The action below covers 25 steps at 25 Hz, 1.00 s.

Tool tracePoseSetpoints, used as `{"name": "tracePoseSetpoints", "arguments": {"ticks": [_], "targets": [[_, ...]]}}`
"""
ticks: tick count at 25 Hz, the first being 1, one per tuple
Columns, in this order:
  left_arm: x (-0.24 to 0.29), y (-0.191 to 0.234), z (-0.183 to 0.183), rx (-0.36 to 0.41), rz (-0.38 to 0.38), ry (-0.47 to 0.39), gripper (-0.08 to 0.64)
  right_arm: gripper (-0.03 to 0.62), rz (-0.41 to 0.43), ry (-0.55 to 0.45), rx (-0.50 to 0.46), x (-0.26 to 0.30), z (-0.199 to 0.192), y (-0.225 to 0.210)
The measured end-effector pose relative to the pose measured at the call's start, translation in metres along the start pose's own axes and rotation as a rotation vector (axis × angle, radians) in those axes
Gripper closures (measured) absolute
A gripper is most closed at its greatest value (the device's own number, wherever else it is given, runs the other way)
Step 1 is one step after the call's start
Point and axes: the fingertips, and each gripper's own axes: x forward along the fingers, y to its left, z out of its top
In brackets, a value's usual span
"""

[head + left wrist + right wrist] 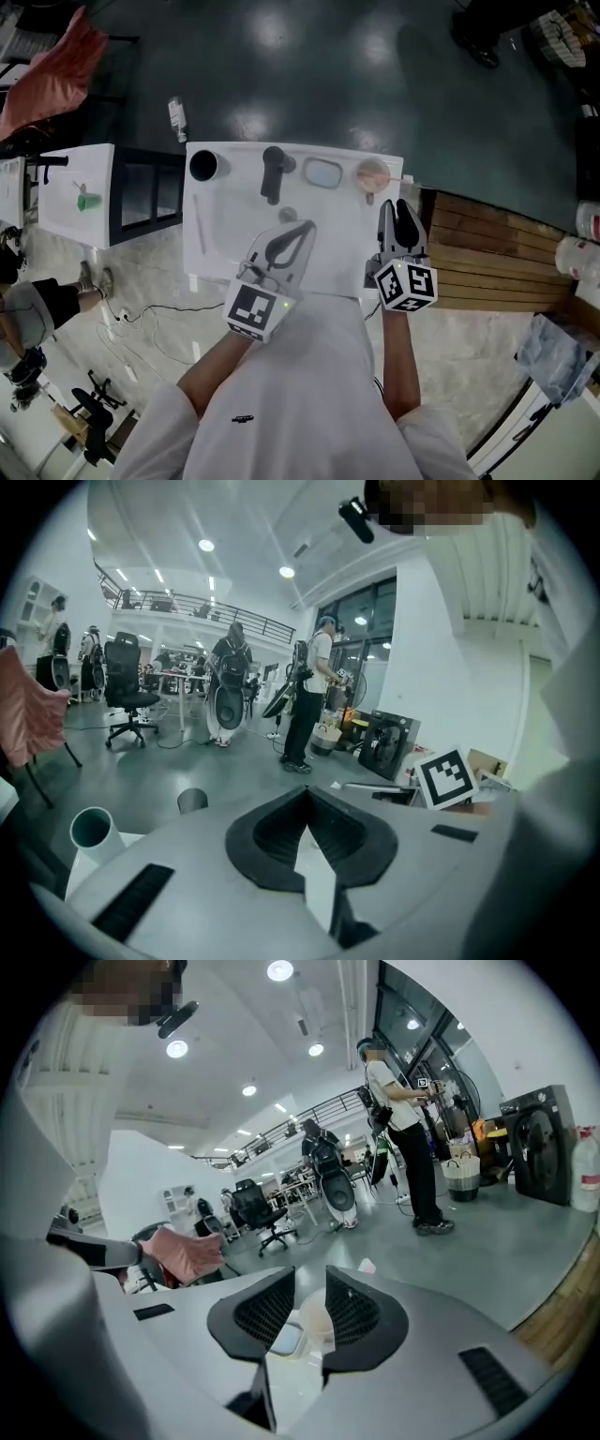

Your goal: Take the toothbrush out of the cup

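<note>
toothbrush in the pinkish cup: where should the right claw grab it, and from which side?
Probably the toothbrush end poking past the cup rim on the right. It leans out low, so bring the open right claw in from the near side, jaws across the handle.

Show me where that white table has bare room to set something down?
The widest bare patch of the white table lies between the left gripper and right gripper, in front of the clear rounded tray. The back edge is crowded: dark-mouthed white cup, black handled tool, tray, pale pinkish cup.
</note>
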Motion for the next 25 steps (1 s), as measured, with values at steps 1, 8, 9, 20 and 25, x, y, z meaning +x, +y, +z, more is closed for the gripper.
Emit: {"name": "tracePoseSetpoints", "arguments": {"ticks": [1, 8, 9, 20, 25], "targets": [[0.002, 0.0, -0.001, -0.002, 0.001, 0.004, 0.557, 0.517, -0.001, 0.01, 0.008, 0.003, -0.003, -0.003], [0.02, 0.004, -0.013, -0.032, 0.011, 0.033, 0.557, 0.514, -0.039, 0.047, 0.092, 0.024, -0.02, -0.028], [0.023, 0.005, -0.015, -0.035, 0.011, 0.037, 0.557, 0.512, -0.044, 0.051, 0.093, 0.028, -0.023, -0.03], [0.038, 0.004, -0.032, -0.072, 0.027, 0.078, 0.557, 0.509, -0.062, 0.092, 0.142, 0.058, -0.041, -0.052], [0.039, 0.003, -0.033, -0.073, 0.031, 0.081, 0.557, 0.511, -0.061, 0.085, 0.134, 0.065, -0.039, -0.056]]}}
